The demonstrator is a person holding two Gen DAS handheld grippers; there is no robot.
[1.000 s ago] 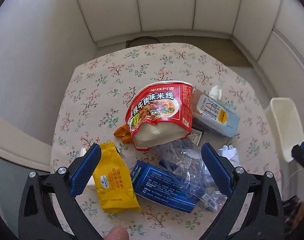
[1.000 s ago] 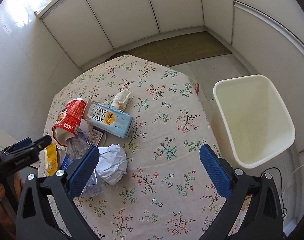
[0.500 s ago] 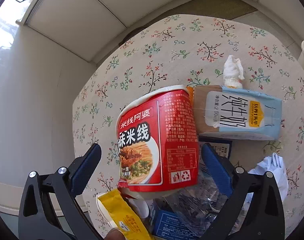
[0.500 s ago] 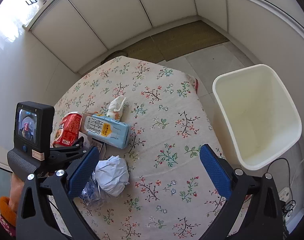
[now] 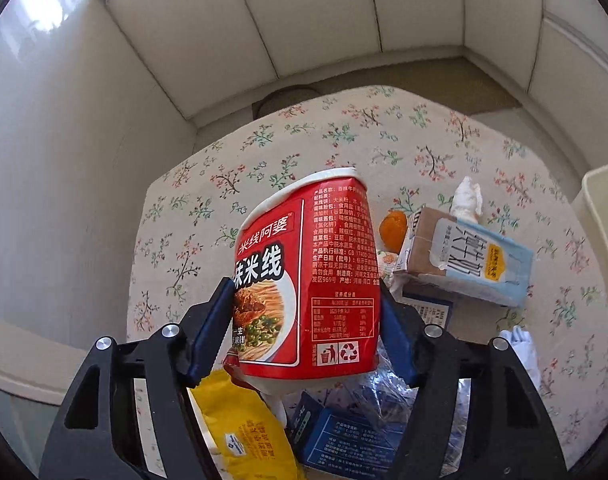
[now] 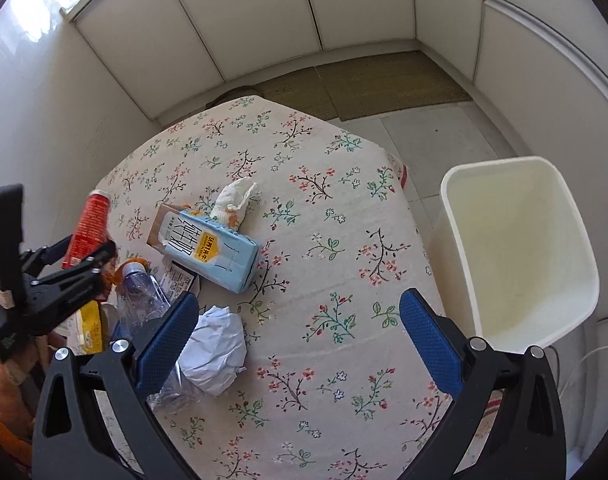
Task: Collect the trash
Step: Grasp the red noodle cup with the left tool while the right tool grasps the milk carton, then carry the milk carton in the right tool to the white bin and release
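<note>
A crushed red noodle cup (image 5: 304,264) stands tilted between the blue pads of my left gripper (image 5: 304,292). Its jaws are closing and both pads touch the cup's sides. The right wrist view shows the same cup (image 6: 90,224) at the far left, in that gripper. My right gripper (image 6: 300,300) hangs open above the floral tablecloth (image 6: 323,240) with nothing between its fingers; a crumpled white paper ball (image 6: 214,348) lies by its left finger. A white bin (image 6: 515,256) stands on the floor to the right of the table.
Around the cup lie a pale blue milk carton (image 5: 467,256), a wadded tissue (image 5: 467,200), orange peel (image 5: 393,230), a yellow packet (image 5: 248,432), a dark blue box (image 5: 343,436) and a clear plastic bottle (image 6: 144,292). White cabinets stand behind the table.
My left gripper moved up around the red cup and its jaws narrowed onto the cup's sides; the cup now stands more upright. The right gripper drifted slightly over the table and stays open.
</note>
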